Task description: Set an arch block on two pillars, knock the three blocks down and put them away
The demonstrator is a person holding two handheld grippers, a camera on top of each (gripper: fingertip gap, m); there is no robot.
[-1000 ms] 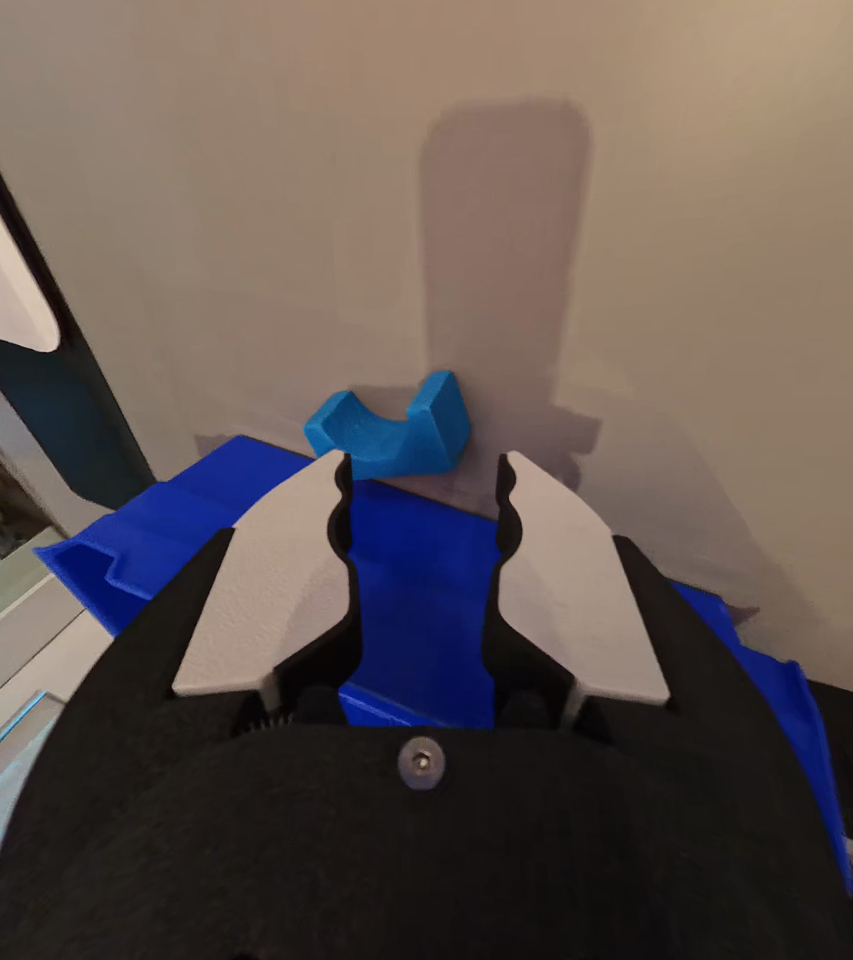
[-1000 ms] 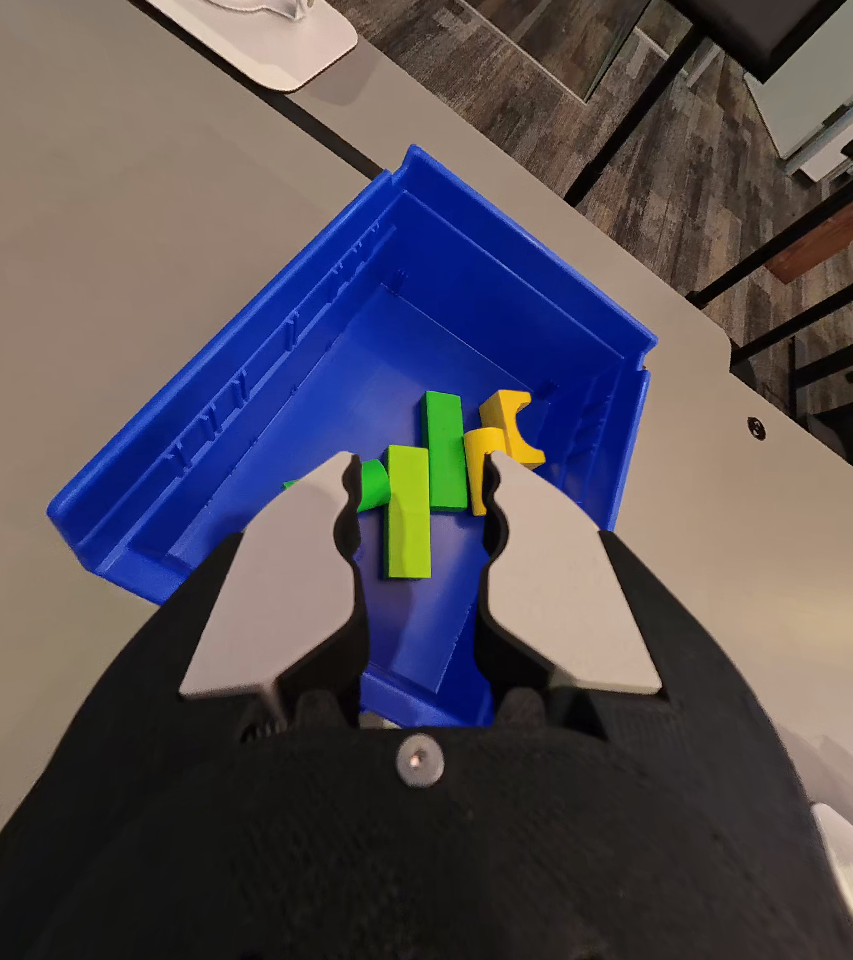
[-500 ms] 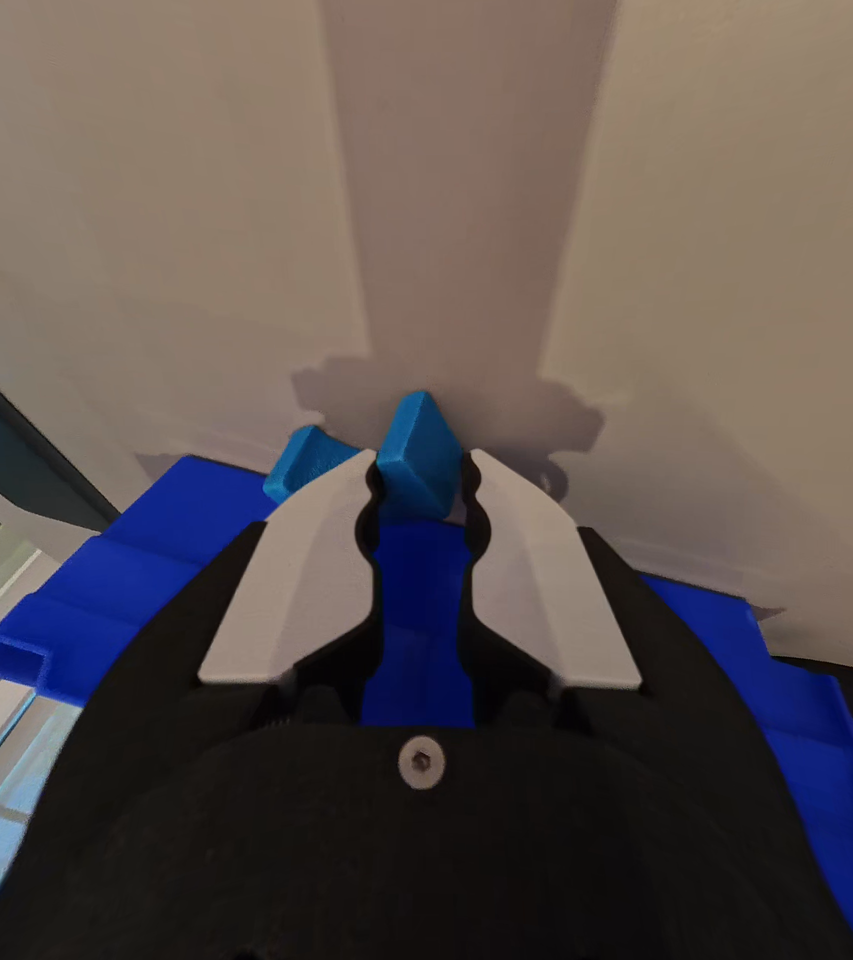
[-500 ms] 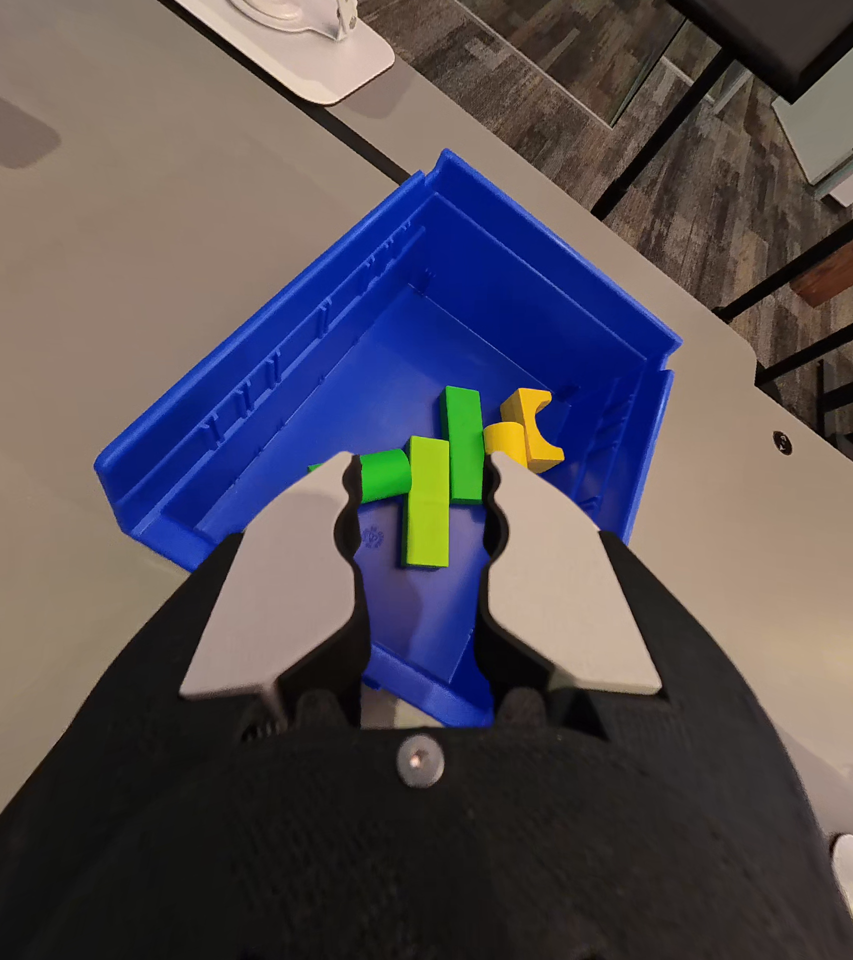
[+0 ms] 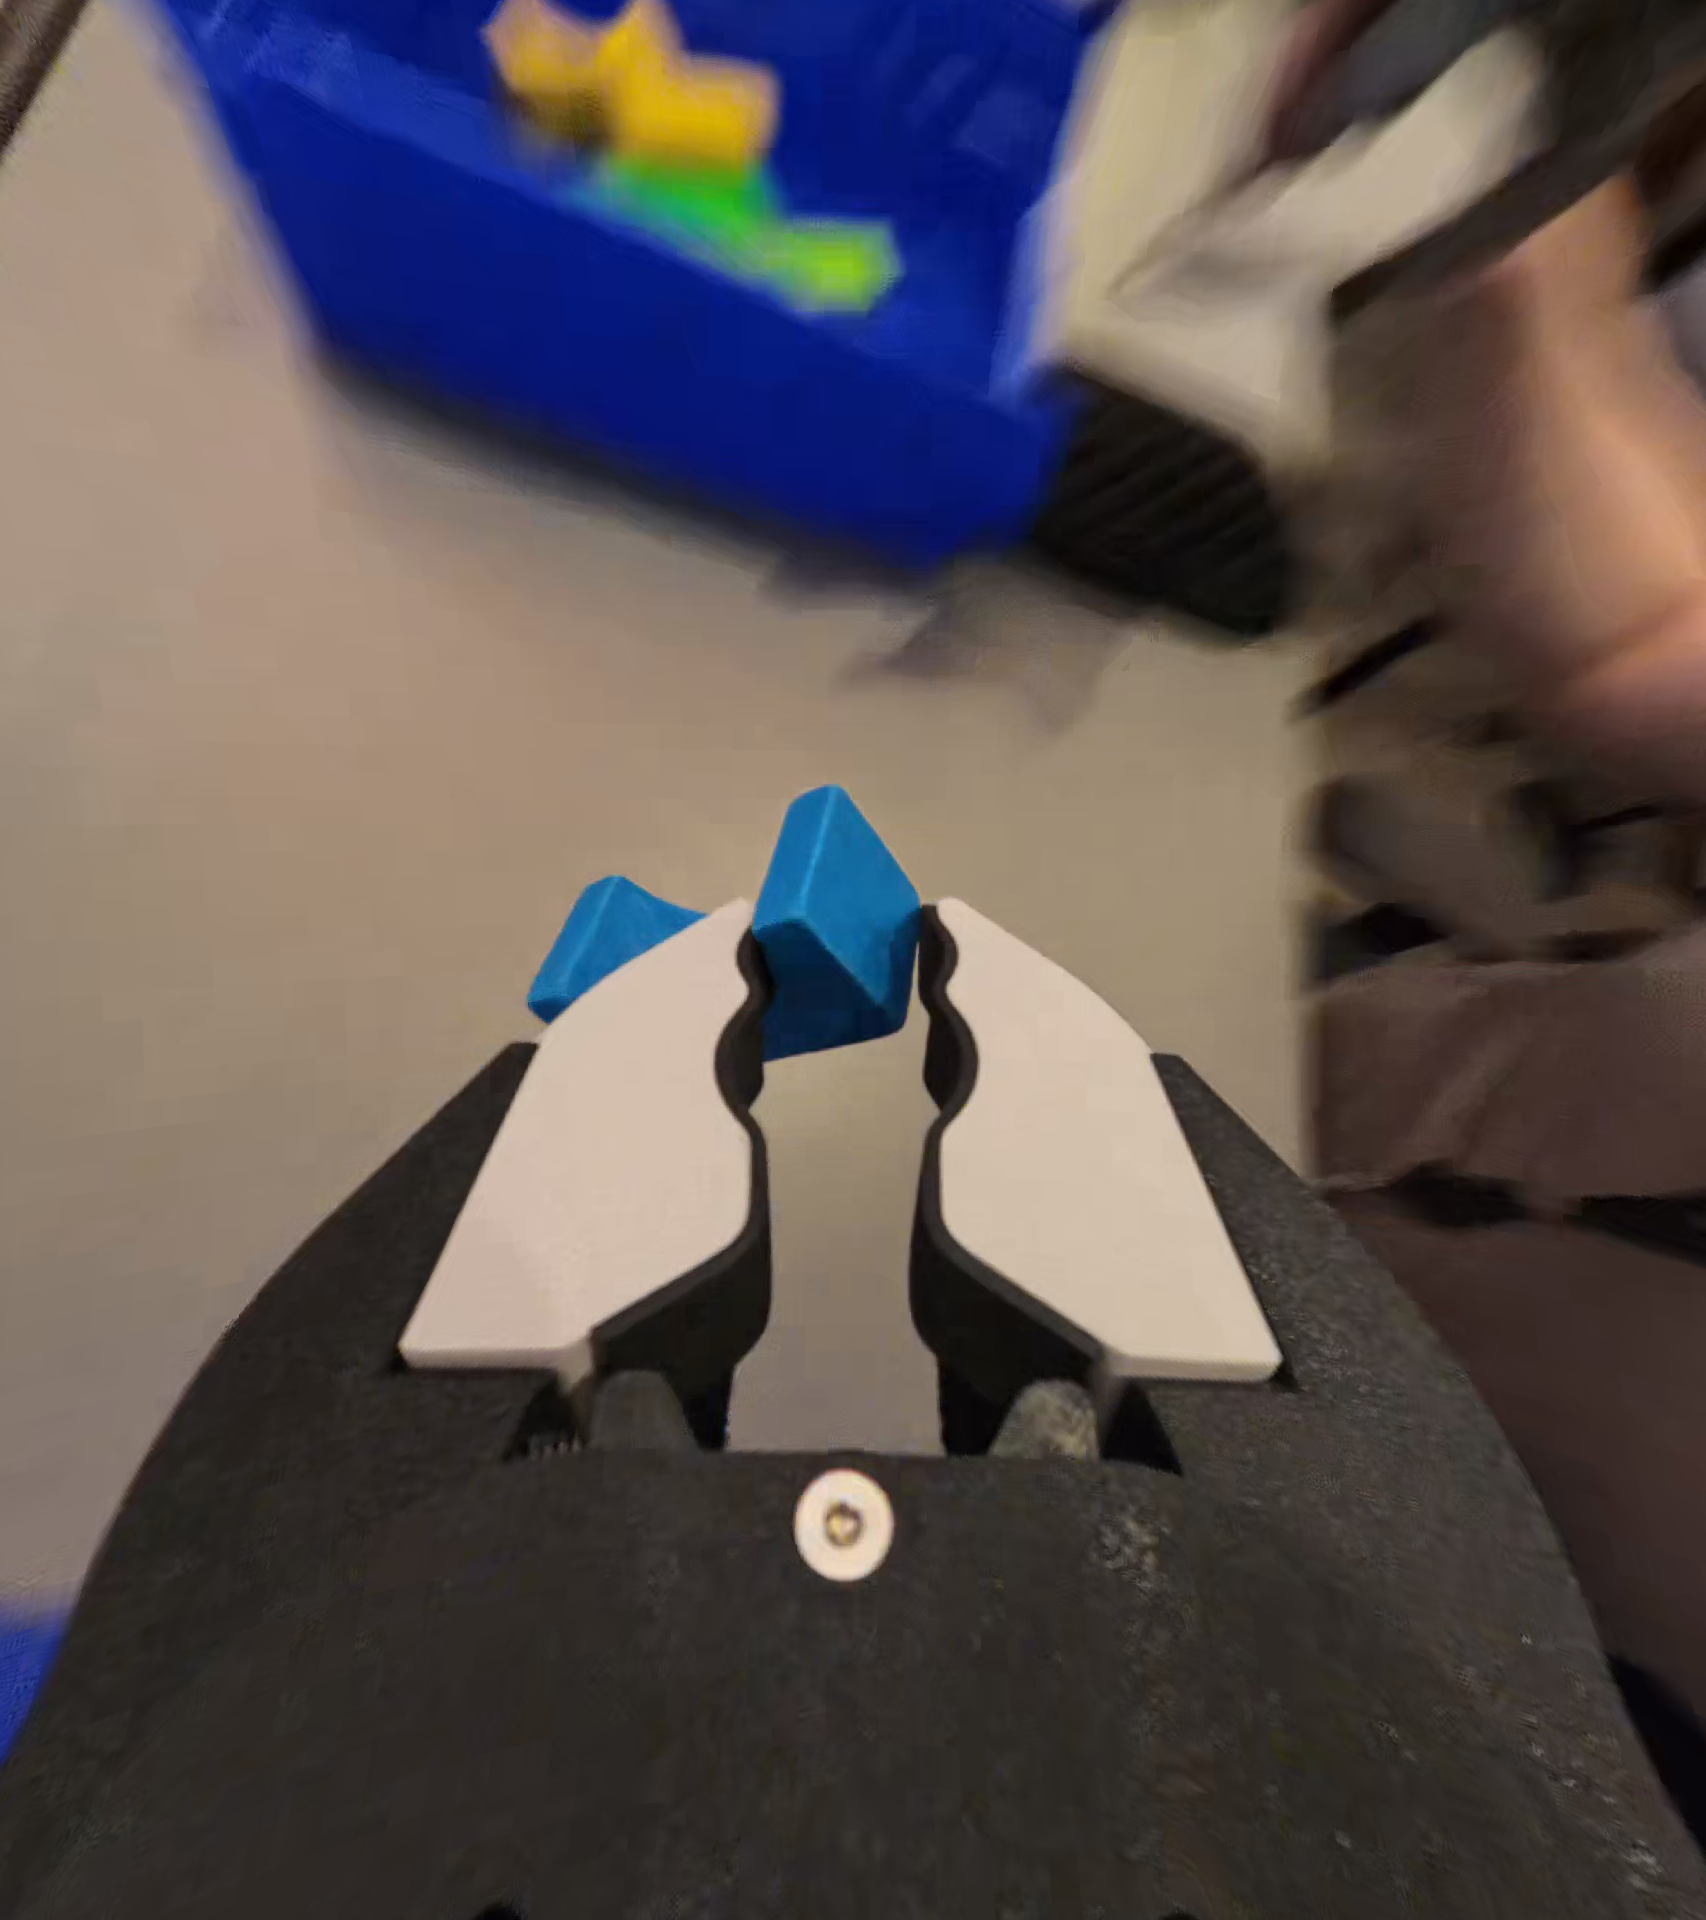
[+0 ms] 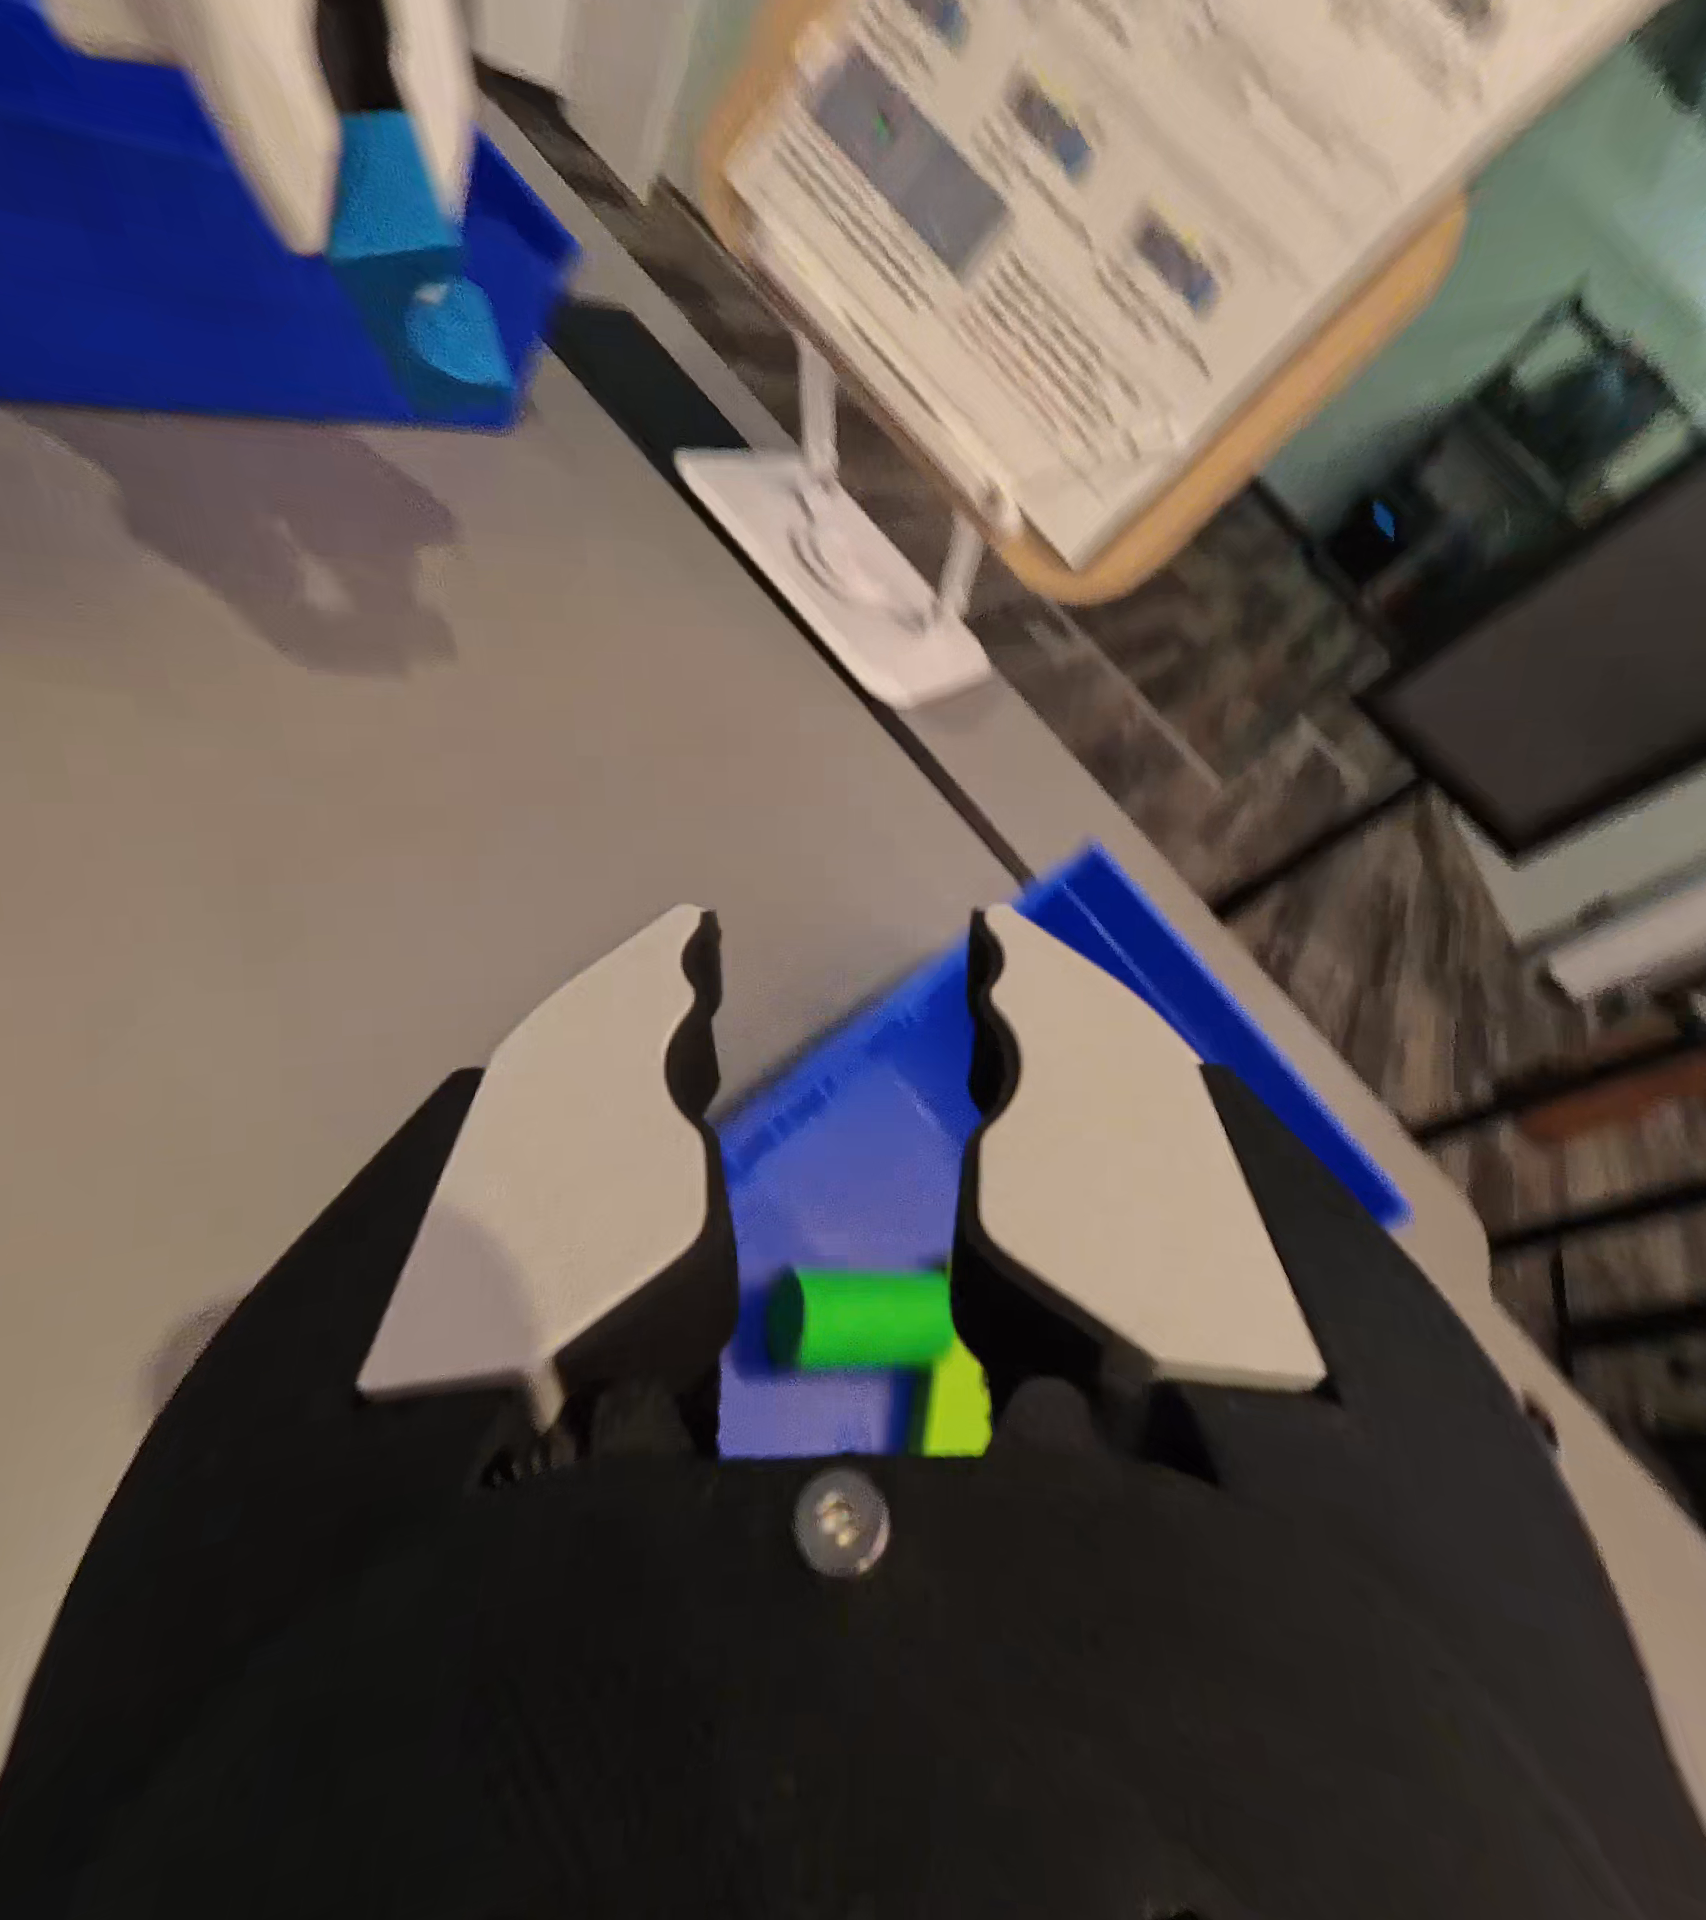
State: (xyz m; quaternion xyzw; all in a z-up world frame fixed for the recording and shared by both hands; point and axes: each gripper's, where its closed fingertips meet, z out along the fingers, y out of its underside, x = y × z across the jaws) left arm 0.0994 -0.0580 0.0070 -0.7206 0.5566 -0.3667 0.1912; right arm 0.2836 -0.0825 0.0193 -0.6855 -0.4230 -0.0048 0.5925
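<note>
- Our left hand-held gripper (image 5: 833, 920) pinches one leg of the matte, sharp-edged blue arch block (image 5: 828, 925) above the grey tabletop (image 5: 205, 727).
- Our right hand-held gripper (image 6: 844, 925) is spread, holding nothing, over a glossy blue bin (image 6: 1192, 1029).
- A green cylinder (image 6: 859, 1317) and a lime block (image 6: 958, 1408), partly hidden, lie inside.
- The yellow blocks (image 5: 641, 88) are blurred.

Grey table (image 6: 205, 790): two blue bins (image 6: 1233, 1039) (image 6: 101, 312), white stand base (image 6: 828, 566)
</note>
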